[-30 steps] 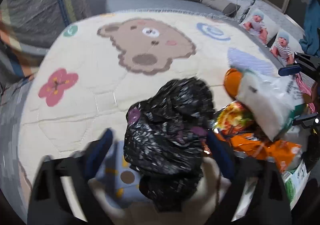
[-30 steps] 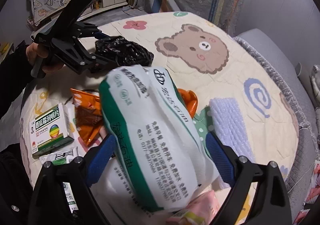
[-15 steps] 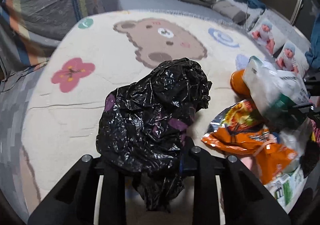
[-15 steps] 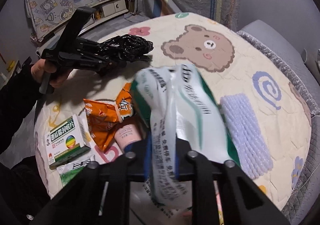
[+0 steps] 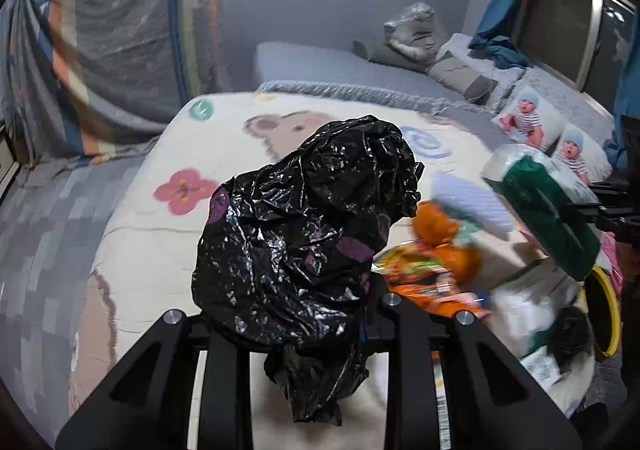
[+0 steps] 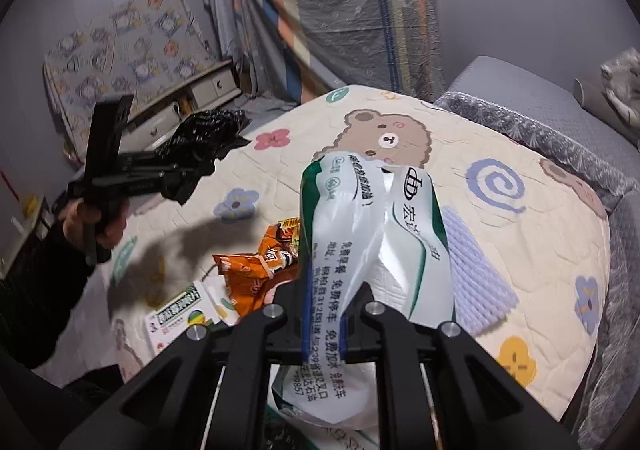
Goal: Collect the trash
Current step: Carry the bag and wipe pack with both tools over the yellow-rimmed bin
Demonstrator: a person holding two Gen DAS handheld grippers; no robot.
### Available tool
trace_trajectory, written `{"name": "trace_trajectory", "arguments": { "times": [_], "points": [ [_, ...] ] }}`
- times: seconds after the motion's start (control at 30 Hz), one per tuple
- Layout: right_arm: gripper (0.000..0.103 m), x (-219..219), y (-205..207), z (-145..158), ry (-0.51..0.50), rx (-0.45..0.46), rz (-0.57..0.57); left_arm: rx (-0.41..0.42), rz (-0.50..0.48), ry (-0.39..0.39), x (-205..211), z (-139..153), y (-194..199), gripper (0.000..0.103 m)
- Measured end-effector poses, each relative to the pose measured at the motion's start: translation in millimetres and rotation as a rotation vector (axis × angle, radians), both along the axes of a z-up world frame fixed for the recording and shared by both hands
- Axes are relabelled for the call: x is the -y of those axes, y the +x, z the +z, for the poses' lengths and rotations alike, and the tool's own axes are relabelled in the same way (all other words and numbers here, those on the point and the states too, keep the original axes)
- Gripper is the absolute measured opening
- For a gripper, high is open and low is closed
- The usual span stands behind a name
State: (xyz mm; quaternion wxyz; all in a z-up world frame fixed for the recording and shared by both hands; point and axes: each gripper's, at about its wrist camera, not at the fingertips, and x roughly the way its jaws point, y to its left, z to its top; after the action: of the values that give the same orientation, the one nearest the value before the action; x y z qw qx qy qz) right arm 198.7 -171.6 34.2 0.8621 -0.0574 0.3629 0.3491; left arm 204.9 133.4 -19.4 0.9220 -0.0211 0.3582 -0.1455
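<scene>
The left gripper (image 5: 304,330) is pinching a crumpled black trash bag (image 5: 304,226), which is bunching up ahead of its fingers, lifted off the blanket (image 6: 500,250). The right gripper (image 6: 324,326) is clamping a white-and-green plastic bag (image 6: 360,250), whose long axis is running straight out from its jaws. From the right gripper, the black bag is lying far to its left, well apart, so the white-and-green bag probably needs carrying leftward.
</scene>
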Motion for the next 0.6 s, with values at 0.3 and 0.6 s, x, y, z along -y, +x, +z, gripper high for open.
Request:
{"name": "trace_trajectory", "arguments": {
  "times": [0.3,0.6],
  "points": [
    [0.006,80.7,-48.3,46.3,0.133,0.084,-0.134,0.069,-0.158,-0.047,93.0,47.1,-16.0,0.024],
    [0.006,162.4,-104.7,74.4,0.136,0.186,-0.339,0.112,-0.363,-0.032,201.1,70.8,-36.1,0.024]
  ]
}}
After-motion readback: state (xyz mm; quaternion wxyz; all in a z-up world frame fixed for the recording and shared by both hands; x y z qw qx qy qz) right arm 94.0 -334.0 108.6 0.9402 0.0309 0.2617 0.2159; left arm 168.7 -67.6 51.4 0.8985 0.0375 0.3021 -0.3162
